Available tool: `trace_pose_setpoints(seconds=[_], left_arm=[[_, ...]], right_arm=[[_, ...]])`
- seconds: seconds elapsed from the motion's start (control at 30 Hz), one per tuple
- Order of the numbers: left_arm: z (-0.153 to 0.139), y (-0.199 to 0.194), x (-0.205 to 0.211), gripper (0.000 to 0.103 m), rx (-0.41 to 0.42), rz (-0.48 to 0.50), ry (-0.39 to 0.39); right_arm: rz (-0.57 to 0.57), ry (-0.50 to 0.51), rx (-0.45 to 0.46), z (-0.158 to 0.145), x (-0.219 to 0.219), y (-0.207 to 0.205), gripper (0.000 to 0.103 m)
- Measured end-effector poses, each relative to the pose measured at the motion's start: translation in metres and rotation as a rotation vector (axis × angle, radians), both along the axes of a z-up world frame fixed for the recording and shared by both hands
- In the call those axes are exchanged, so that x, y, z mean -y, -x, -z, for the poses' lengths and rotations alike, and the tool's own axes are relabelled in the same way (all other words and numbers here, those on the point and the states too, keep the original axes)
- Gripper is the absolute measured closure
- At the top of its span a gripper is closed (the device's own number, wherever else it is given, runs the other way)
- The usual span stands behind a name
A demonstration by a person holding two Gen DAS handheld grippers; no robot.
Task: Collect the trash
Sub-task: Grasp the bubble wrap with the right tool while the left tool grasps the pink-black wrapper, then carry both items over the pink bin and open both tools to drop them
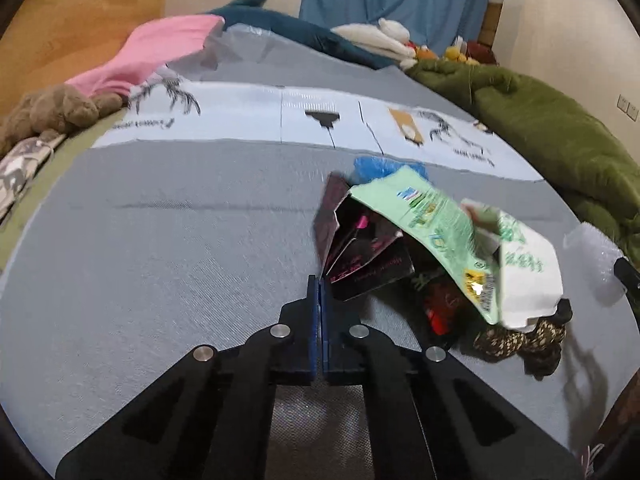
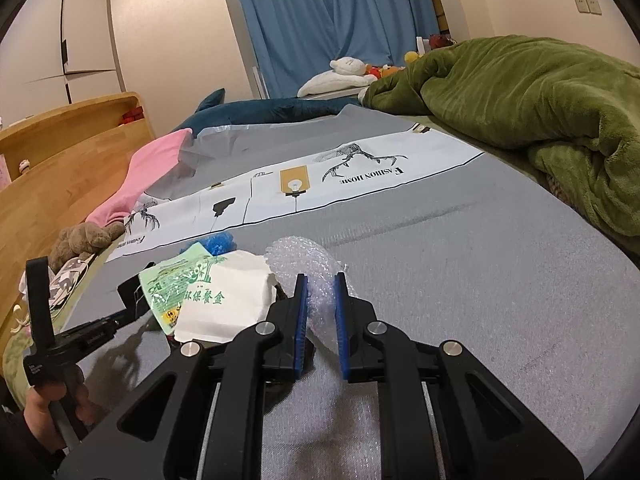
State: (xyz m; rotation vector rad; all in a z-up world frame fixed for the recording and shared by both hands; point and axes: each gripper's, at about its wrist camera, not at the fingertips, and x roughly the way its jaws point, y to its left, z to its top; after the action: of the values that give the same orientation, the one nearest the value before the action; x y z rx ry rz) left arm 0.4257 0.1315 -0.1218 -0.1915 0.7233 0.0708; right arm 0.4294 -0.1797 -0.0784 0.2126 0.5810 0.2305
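A heap of trash lies on the grey sheet [image 1: 160, 260]: a dark carton with pink print [image 1: 360, 248], a green printed bag [image 1: 436, 228], a white paper bag [image 1: 528, 276], a blue crumpled piece [image 1: 376, 166] and a red wrapper [image 1: 440, 308]. My left gripper [image 1: 320, 279] is shut, its blue pads together, pinching the carton's lower left corner at the tips. My right gripper [image 2: 320, 276] is shut on a wad of bubble wrap [image 2: 304, 256], just right of the white paper bag [image 2: 224, 300]. That bubble wrap [image 1: 592, 264] shows at the left wrist view's right edge.
A green blanket [image 2: 540, 100] is bunched along the right. A pink cloth [image 1: 160, 52], a brown plush [image 1: 56, 108] and a dark blue shark plush [image 1: 288, 24] lie at the left and back. A wooden headboard [image 2: 60, 160] runs along the left. A hand [image 2: 40, 404] holds the left gripper's handle.
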Motion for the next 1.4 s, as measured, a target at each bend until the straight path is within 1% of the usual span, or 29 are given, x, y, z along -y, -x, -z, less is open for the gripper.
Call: trace_pose_setpoints(seconds=[0.13,0.27,0.43,0.63,0.73,0.83,0.93,1.07,1.23,1.4], left_arm=[[-0.015,0.009,0.0,0.102,0.054,-0.012,-0.05],[-0.026,0.021,-0.011,0.102,0.08,-0.038,-0.063],[-0.047,0.051,-0.026,0.103,0.11,-0.067,-0.031],[-0.093,0.1,-0.03,0.103,0.197,-0.077,0.022],[-0.116,0.134,-0.026,0.103,0.247,-0.062,0.03],[-0.137,0.168,-0.017,0.103,0.294,-0.034,0.047],[-0.147,0.192,-0.009,0.103,0.316,-0.006,0.073],[-0.158,0.225,0.012,0.103,0.342,0.059,0.096],[-0.165,0.256,0.039,0.103,0.356,0.143,0.117],[-0.161,0.276,0.073,0.103,0.346,0.237,0.122]], right_arm=[[-0.002,-0.011,0.008,-0.005,0.001,0.005,0.089],[-0.017,-0.022,0.021,-0.016,-0.003,0.018,0.089],[-0.051,-0.019,0.058,-0.041,-0.01,0.046,0.089],[-0.104,-0.022,0.08,-0.069,-0.016,0.095,0.089],[-0.123,-0.021,0.096,-0.083,-0.017,0.121,0.089],[-0.138,-0.018,0.127,-0.1,-0.018,0.15,0.089],[-0.156,-0.012,0.154,-0.115,-0.018,0.179,0.089],[-0.176,-0.004,0.178,-0.13,-0.015,0.219,0.089],[-0.178,-0.002,0.167,-0.133,-0.002,0.257,0.089],[-0.136,-0.003,0.139,-0.126,0.021,0.29,0.089]])
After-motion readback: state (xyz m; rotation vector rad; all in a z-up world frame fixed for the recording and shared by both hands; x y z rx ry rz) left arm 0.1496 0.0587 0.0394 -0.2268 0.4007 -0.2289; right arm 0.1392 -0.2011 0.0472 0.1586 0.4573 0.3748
